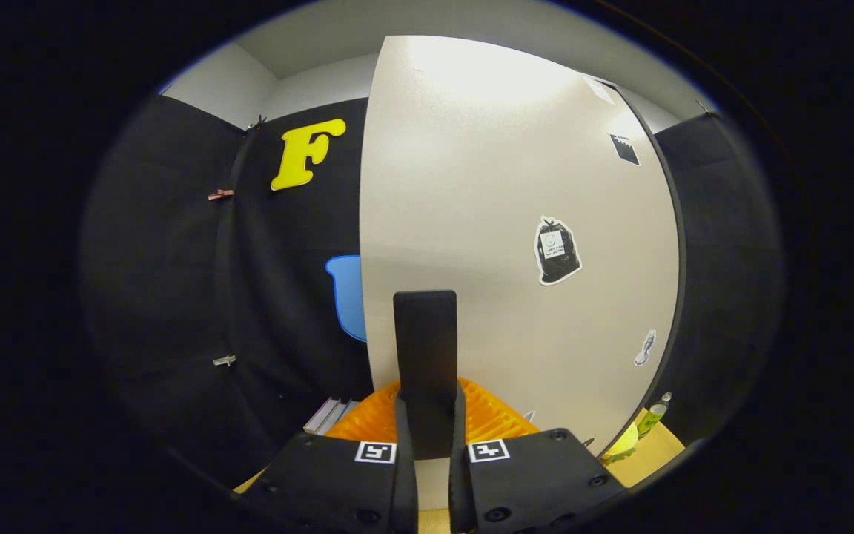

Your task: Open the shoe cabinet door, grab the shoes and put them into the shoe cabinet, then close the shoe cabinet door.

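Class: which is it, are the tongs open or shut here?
Shut: the tongs clamp a dark upright handle on the pale cabinet door, both fingers pressing its sides.

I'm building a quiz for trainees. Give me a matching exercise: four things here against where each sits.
1 door handle
2 orange ribbed thing
3 green bottle
4 bag-shaped sticker

A on the cabinet door, right of the handle
B low, past the door's right edge
C clamped between the gripper fingers
D low, either side of the handle

Pairs: 1-C, 2-D, 3-B, 4-A
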The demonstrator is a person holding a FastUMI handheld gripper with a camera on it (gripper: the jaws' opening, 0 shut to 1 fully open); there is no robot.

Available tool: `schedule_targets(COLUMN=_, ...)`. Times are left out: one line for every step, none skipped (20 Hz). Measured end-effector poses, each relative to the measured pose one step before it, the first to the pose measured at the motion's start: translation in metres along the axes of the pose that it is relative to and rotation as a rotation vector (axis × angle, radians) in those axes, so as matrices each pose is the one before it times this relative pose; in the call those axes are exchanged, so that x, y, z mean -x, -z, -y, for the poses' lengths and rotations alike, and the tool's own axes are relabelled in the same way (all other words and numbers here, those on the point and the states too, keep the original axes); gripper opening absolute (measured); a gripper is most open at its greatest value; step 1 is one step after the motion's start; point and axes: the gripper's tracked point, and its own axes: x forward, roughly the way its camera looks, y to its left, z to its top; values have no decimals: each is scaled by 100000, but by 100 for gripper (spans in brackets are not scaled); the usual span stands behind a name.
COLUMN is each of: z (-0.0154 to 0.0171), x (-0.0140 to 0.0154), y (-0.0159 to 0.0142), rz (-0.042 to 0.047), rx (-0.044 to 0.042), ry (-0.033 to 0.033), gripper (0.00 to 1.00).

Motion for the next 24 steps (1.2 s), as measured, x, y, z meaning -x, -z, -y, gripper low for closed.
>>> schedule_targets(z=168, x=629, y=-95, rz=93, rx=89, ry=-1172, gripper=20)
schedule_targets(z=221, x=775, y=8, rz=-116, rx=-41, ry=-1064, gripper=20)
schedule_targets(z=411, x=1077, y=119, rz=-59, rx=-183, ry=-1163, gripper=20)
schedule_targets(z=293, x=770, y=46, rz=-279, rx=-278, ry=-854, gripper=20)
schedule_targets(z=302, x=770, y=-21, rz=-268, rx=42, ry=-1085, gripper=20)
schedule_targets(z=333, x=745, y=-5, rz=-543, rx=-81, ry=-1065, gripper=20)
schedule_targets(z=298, x=511, y=-52, rz=-82, rx=-125, ry=-830, gripper=20)
schedule_targets(z=353, x=612, y=-58, rz=-135, rx=-89, ry=-782, gripper=20)
schedule_targets(z=360, x=726, y=-105, rz=-85, rx=-372, ry=-453, gripper=20)
schedule_targets(z=400, x=681, y=-65, rz=-36, rx=-218, ry=-428, gripper=20)
schedule_targets(z=364, x=811, y=-68, rz=-74, rx=-283, ry=-465, gripper=20)
schedule_targets(z=346, x=668, y=-16, rz=-158, rx=-143, ry=-347, gripper=20)
schedule_targets(z=457, x=1094, y=-74, rz=-22, rx=60, ry=-136, gripper=20)
schedule_targets(z=516, x=900, y=-94, rz=18, rx=108, ry=66, gripper=20)
schedule_targets(z=606, x=824, y=2, rz=-102, rx=202, ry=76, gripper=20)
schedule_targets(z=591, x=728, y=57, rz=-157, rx=-186, ry=374, gripper=20)
schedule_targets(z=606, x=604, y=7, rz=-79, rx=-531, ry=524, gripper=20)
schedule_targets(z=634, x=691, y=-29, rz=-141, rx=-205, ry=729, gripper=20)
schedule_targets(z=680, x=619, y=-52, rz=55, rx=168, ry=827, gripper=20)
schedule_targets(z=626, x=544, y=-64, rz=-55, rx=257, ry=917, gripper=20)
schedule_targets(z=673, x=420, y=-51, rz=271, rx=178, ry=1132, gripper=20)
schedule_targets(z=640, x=452, y=-35, rz=189, rx=317, ry=1223, gripper=20)
schedule_targets(z=710, x=491, y=13, rz=145, rx=-74, ry=1250, gripper=19)
schedule_targets(z=702, x=453, y=-67, rz=-99, rx=-71, ry=1288, gripper=19)
